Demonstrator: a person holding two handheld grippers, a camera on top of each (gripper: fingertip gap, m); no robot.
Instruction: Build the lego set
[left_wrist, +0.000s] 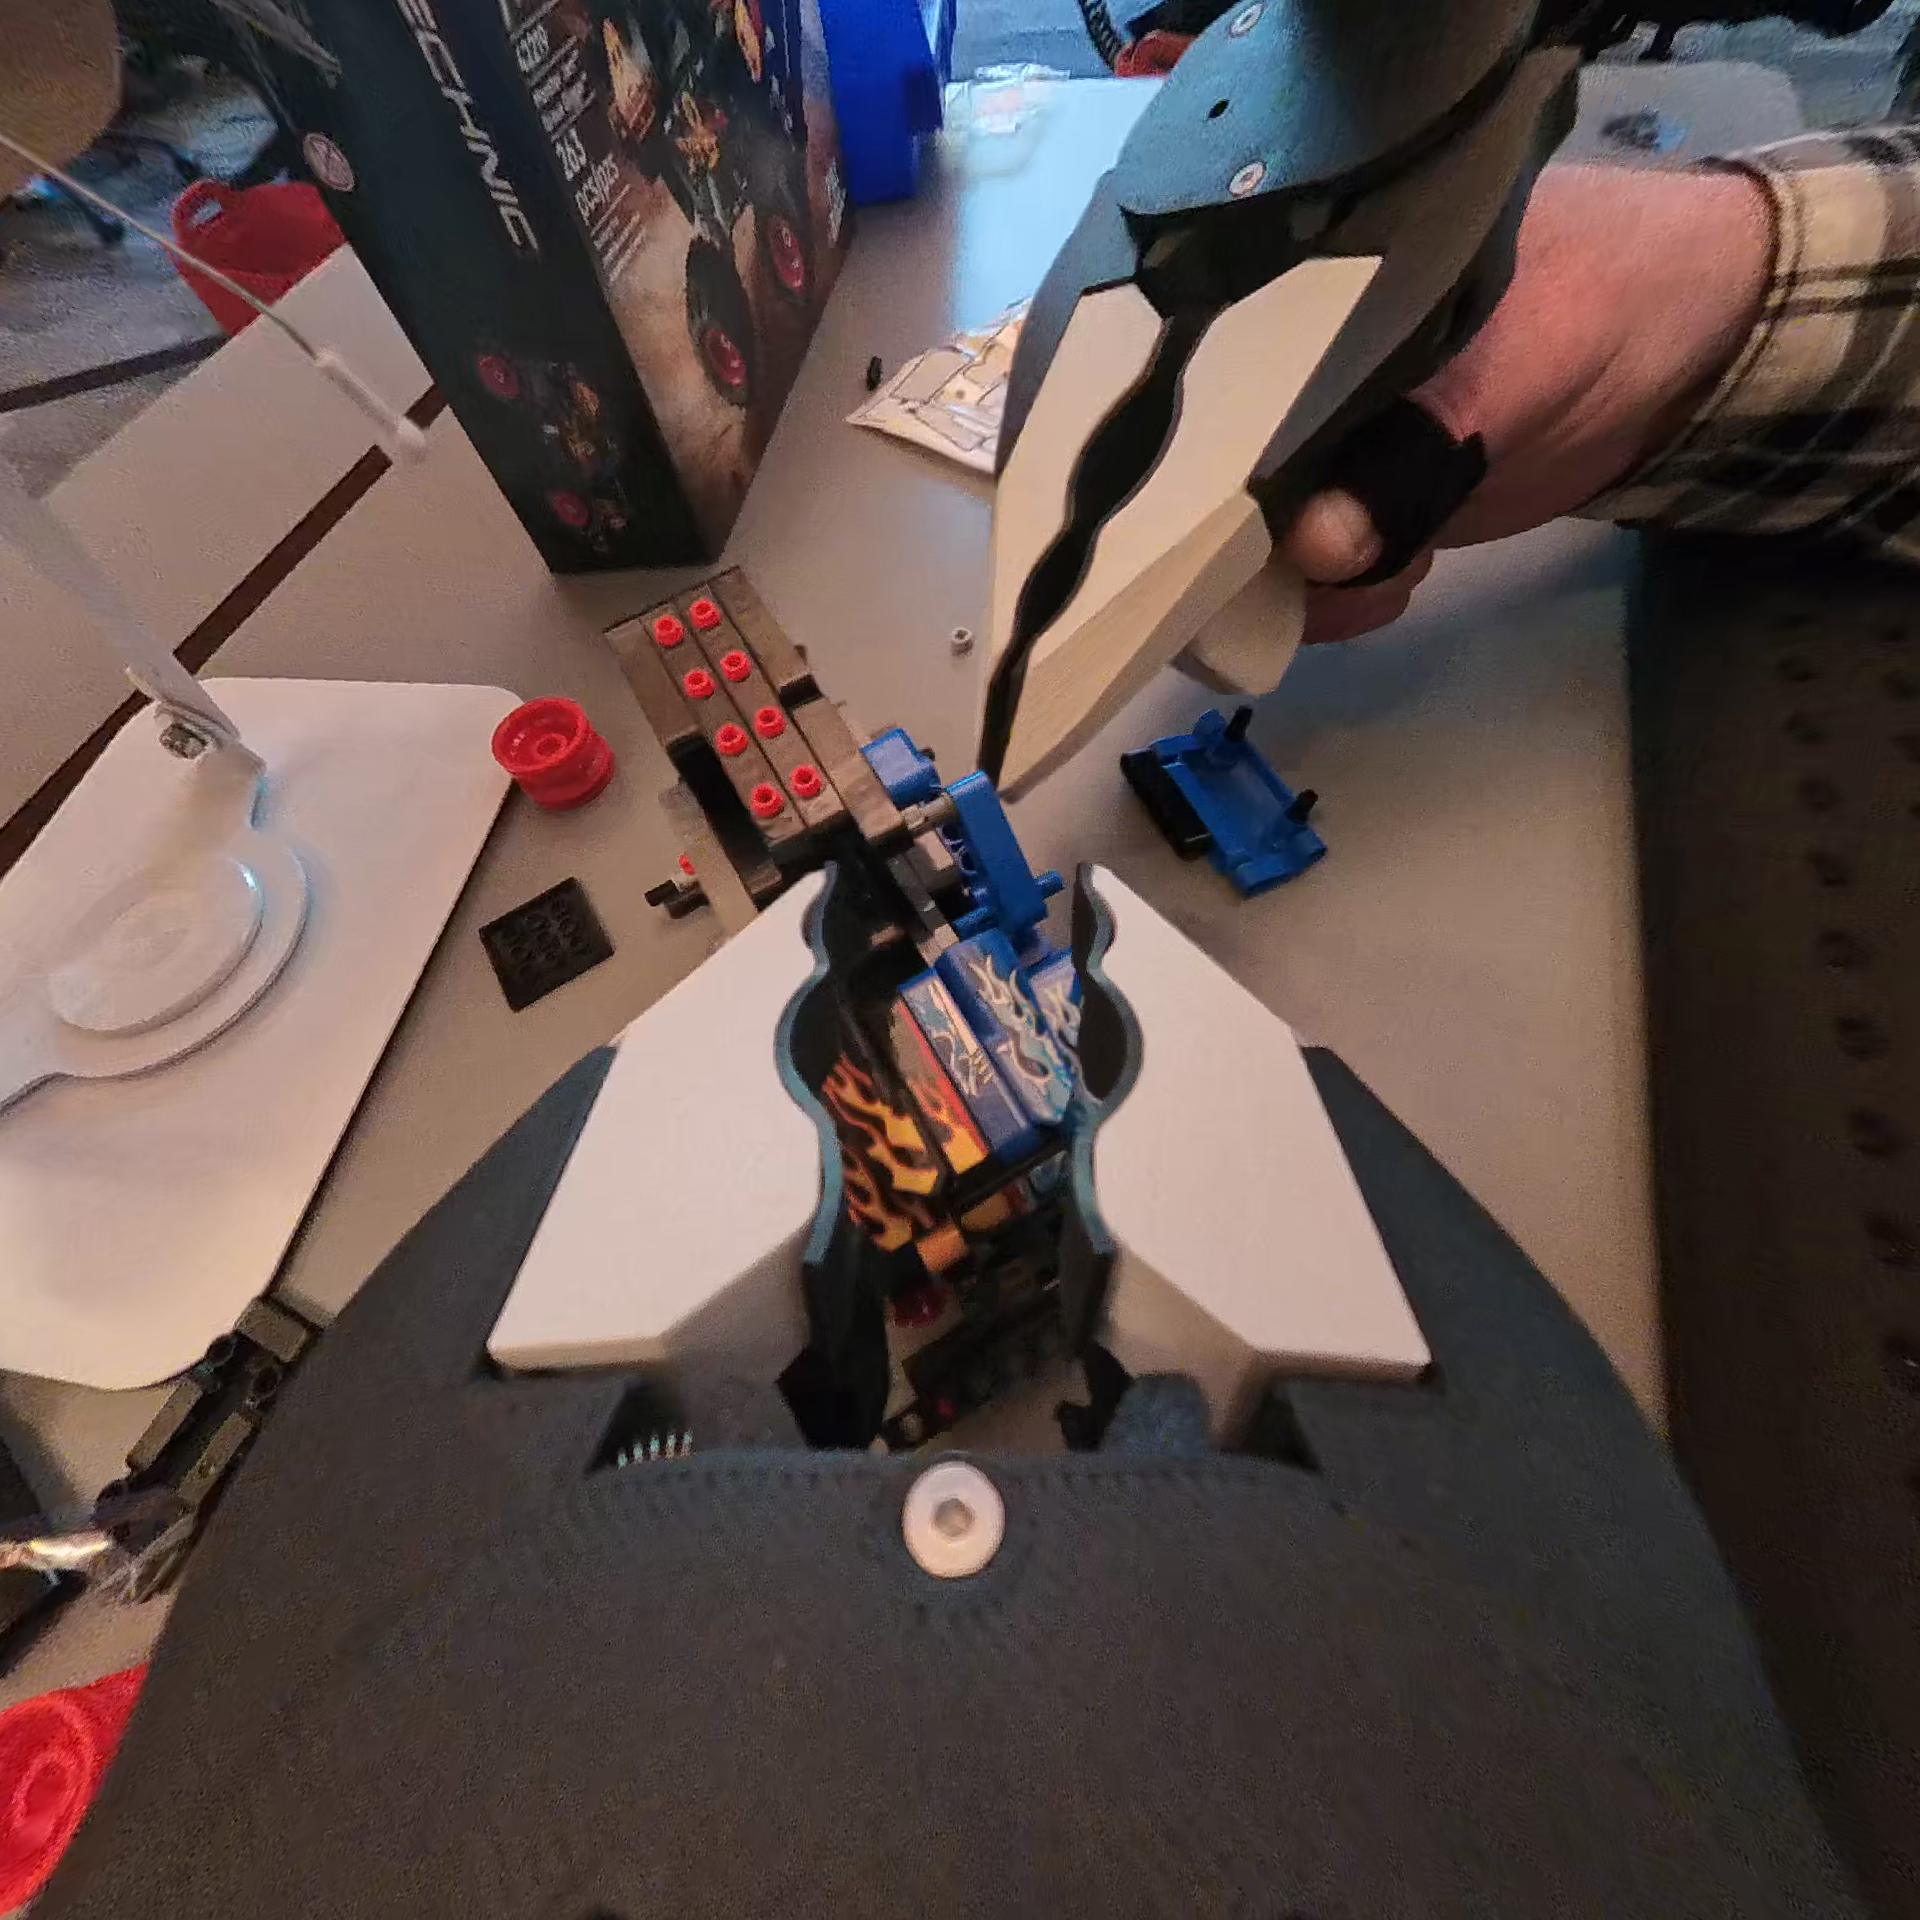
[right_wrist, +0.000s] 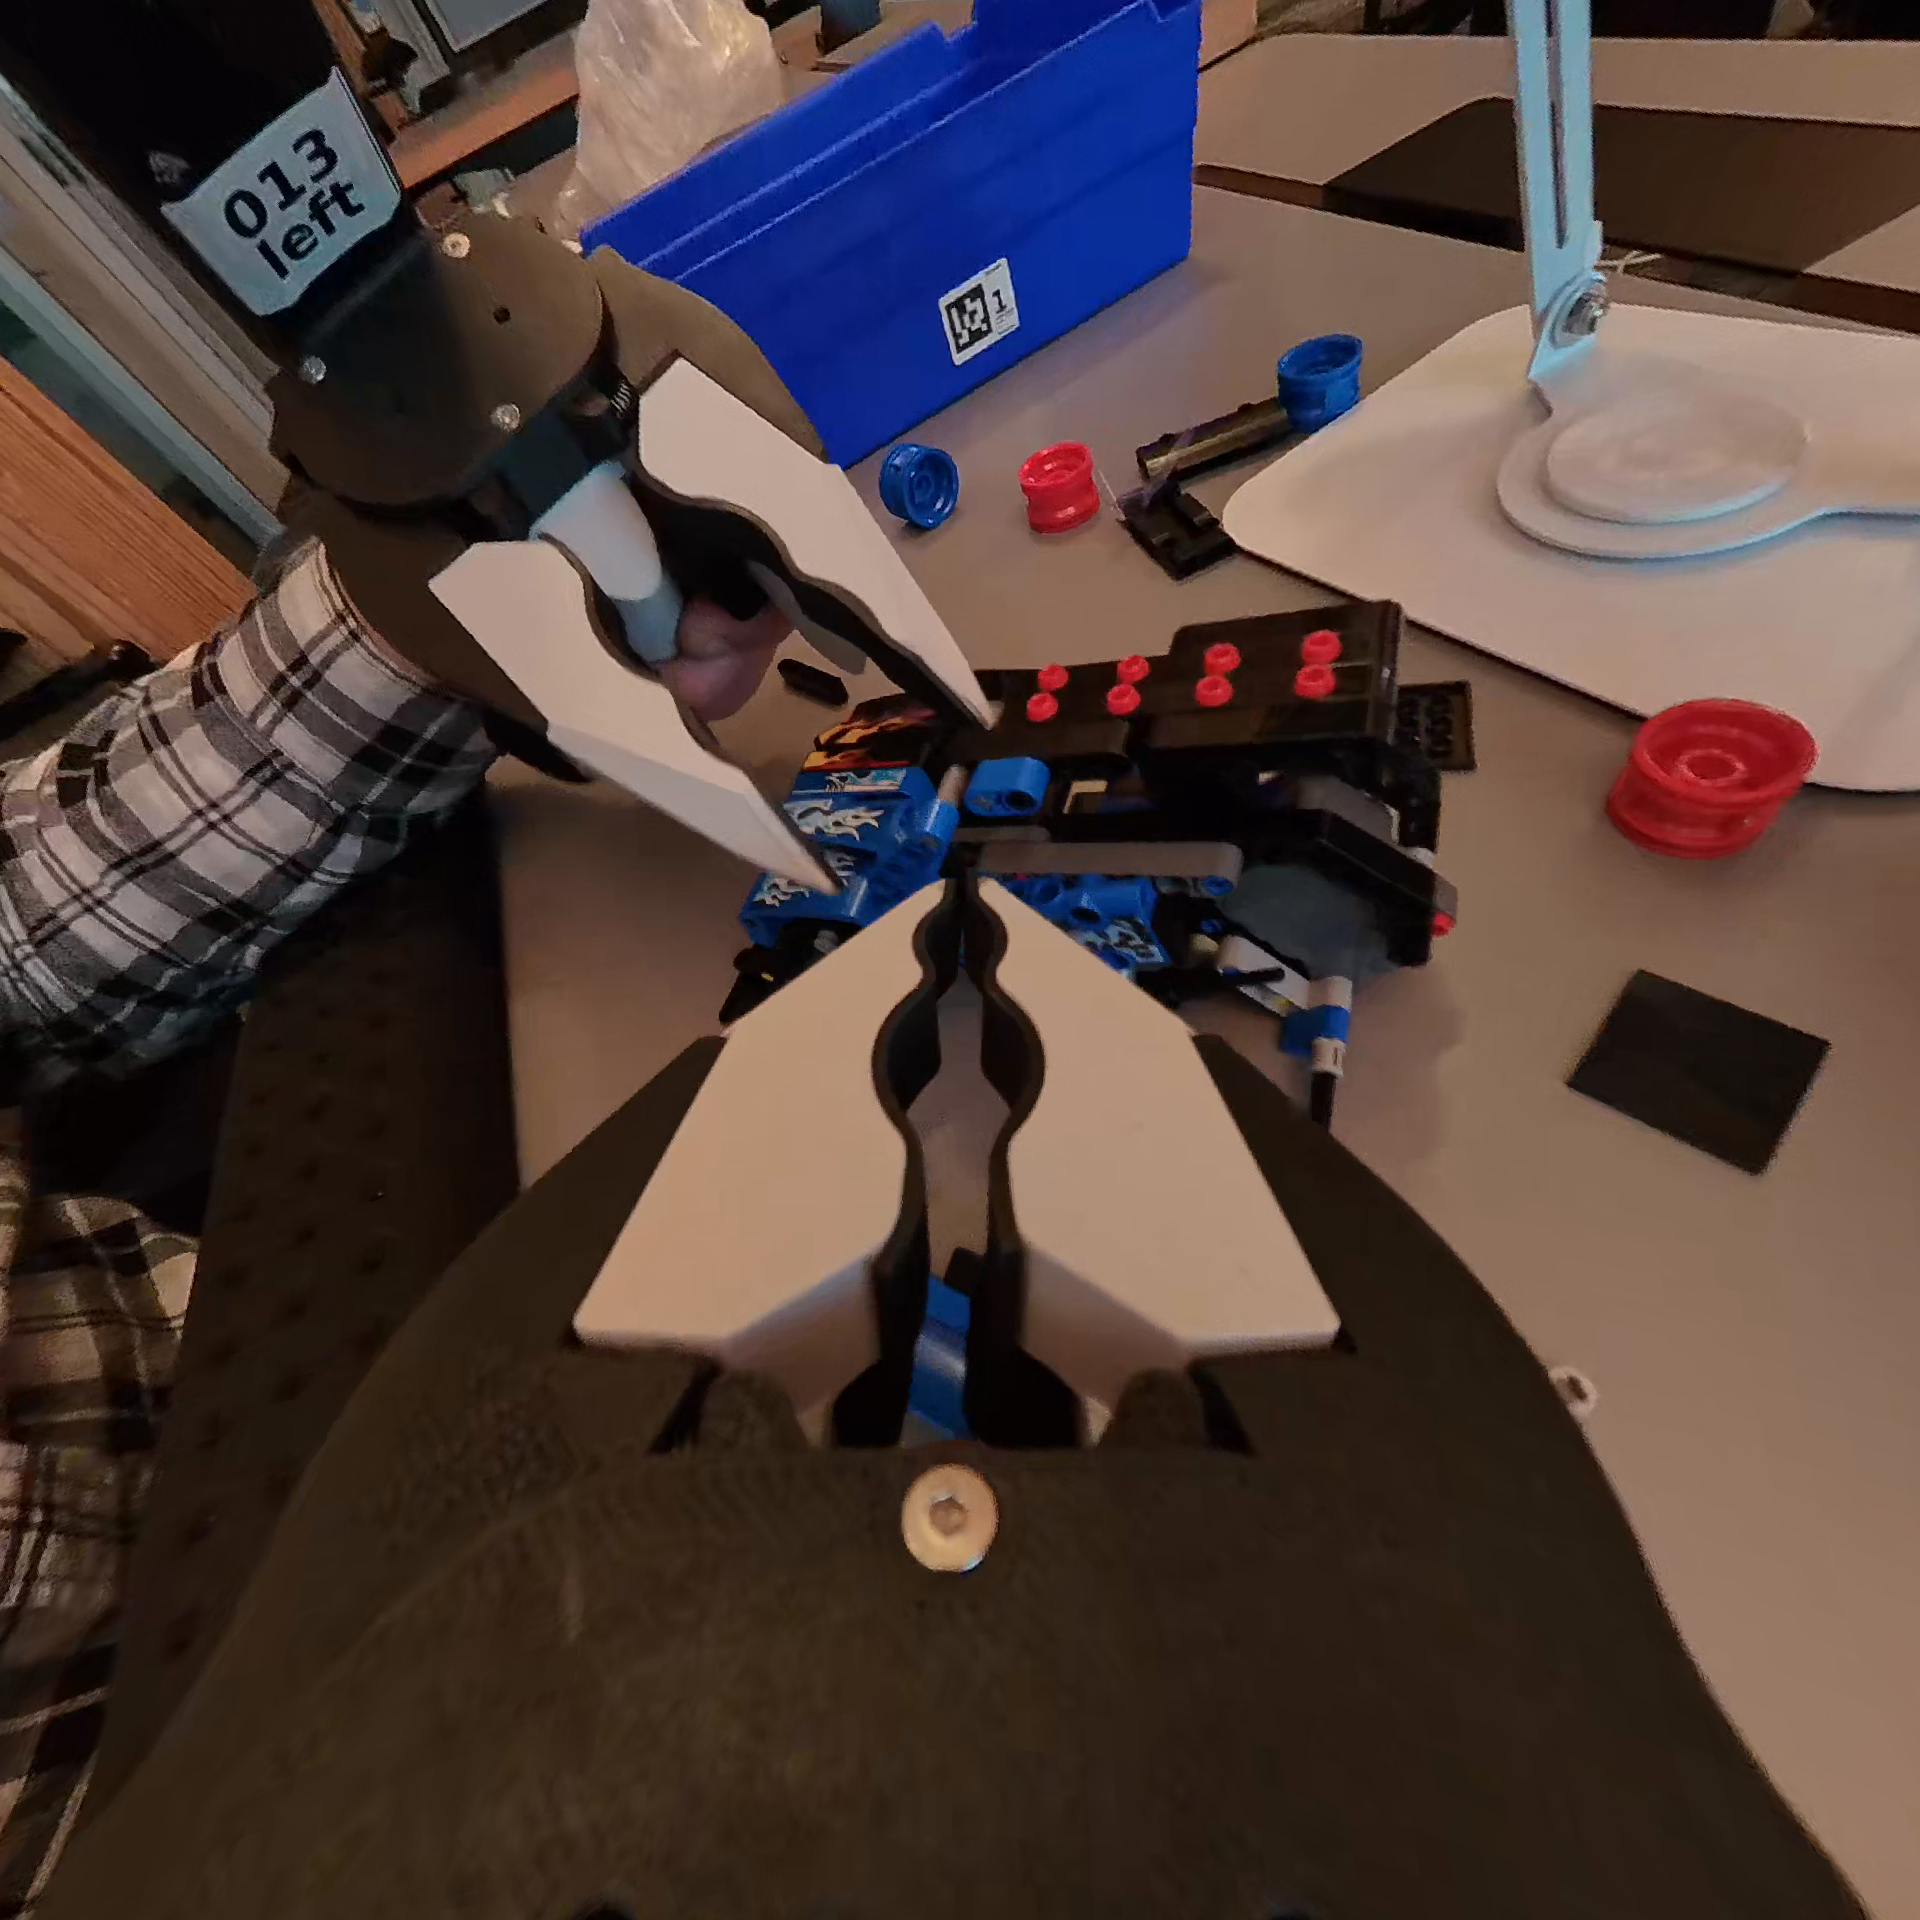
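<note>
1. The left gripper (left_wrist: 951, 914) is clenched around the lego model (left_wrist: 935, 1049), its two white fingers pressing the flame-decorated blue and black panels from either side; in the right wrist view the same gripper (right_wrist: 914, 800) comes in from the upper left, tips on the model's blue end.
2. The right gripper (right_wrist: 961, 894) has its jaws drawn nearly together, tips just at a grey beam of the lego model (right_wrist: 1143, 810); I cannot tell whether anything is pinched between them. In the left wrist view it (left_wrist: 992, 779) descends from the upper right, tips touching a blue upright piece on the model.
3. The model lies on the grey table (left_wrist: 1403, 987), its black deck with red pins pointing away from the left gripper.
4. Near it: a red wheel hub (left_wrist: 553, 753), a small black plate (left_wrist: 545, 940), a blue sub-assembly (left_wrist: 1231, 816).
5. Farther off: the set's box (left_wrist: 582, 260), a white lamp base (left_wrist: 208, 935), a blue bin (right_wrist: 935, 208)
</note>
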